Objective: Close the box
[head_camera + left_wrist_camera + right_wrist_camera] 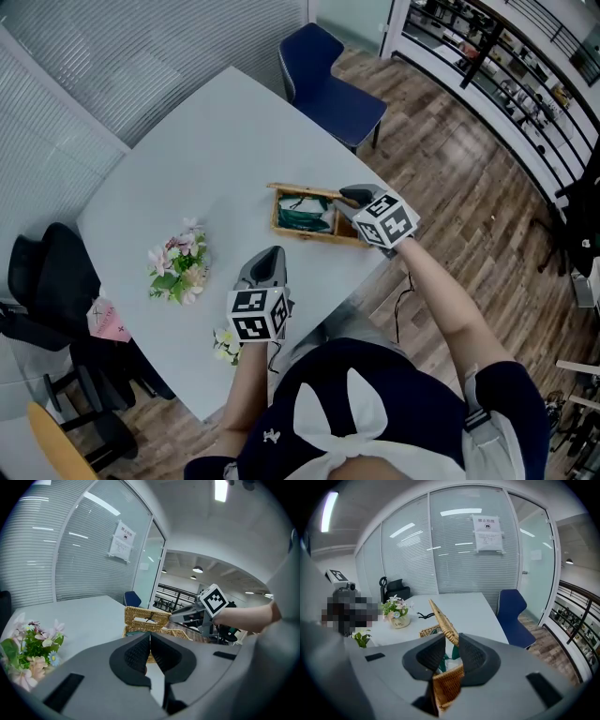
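A woven wicker box (302,225) stands on the pale table near its right edge, with green contents showing inside. Its lid (298,192) is raised along the far side. My right gripper (359,200) is at the box's right end. In the right gripper view the tilted lid (441,614) runs up from between the jaws, and the right gripper (452,637) is shut on its near corner above the box body (446,686). My left gripper (269,267) hovers over the table in front of the box, shut and empty (150,644). It looks toward the lid (146,618).
A pot of pink and white flowers (178,262) sits left of my left gripper, and a small plant (225,342) is by the table's near edge. A blue chair (328,84) stands beyond the table; a black chair (47,272) is at the left.
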A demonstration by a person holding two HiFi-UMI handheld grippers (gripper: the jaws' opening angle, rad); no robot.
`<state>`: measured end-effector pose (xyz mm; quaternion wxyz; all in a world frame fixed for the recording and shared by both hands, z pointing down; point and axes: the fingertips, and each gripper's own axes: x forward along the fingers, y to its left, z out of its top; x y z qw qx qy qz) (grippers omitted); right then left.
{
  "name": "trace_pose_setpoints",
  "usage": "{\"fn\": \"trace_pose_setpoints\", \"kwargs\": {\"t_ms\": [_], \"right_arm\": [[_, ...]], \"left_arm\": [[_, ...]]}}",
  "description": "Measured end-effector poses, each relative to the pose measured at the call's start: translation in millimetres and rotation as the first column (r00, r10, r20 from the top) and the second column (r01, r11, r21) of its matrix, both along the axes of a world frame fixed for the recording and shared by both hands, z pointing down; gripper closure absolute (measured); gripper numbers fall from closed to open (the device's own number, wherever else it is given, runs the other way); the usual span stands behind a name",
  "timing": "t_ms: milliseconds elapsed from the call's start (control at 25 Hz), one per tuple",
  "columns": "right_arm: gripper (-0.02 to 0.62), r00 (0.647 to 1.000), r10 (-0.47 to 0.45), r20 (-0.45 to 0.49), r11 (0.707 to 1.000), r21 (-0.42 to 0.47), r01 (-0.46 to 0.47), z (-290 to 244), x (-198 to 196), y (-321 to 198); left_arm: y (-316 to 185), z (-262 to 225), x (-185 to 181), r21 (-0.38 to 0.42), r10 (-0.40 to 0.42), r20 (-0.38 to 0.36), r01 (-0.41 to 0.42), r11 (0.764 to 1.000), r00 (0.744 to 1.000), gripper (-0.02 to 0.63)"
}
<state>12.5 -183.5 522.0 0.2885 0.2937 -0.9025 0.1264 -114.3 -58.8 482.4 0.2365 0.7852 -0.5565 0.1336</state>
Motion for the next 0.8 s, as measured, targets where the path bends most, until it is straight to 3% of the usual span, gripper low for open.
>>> {"fn": "trace_pose_setpoints", "kwargs": {"t_ms": [800], "right_arm": [[0.494,0.996,-0.052,-0.071,0.998,0.019,0.053,10.2,-3.4,16.2]], "left_arm": [[6.1,1.3,0.6,-0.008,0.004,0.003,-0.004,1.0,1.0,0.583]]}}
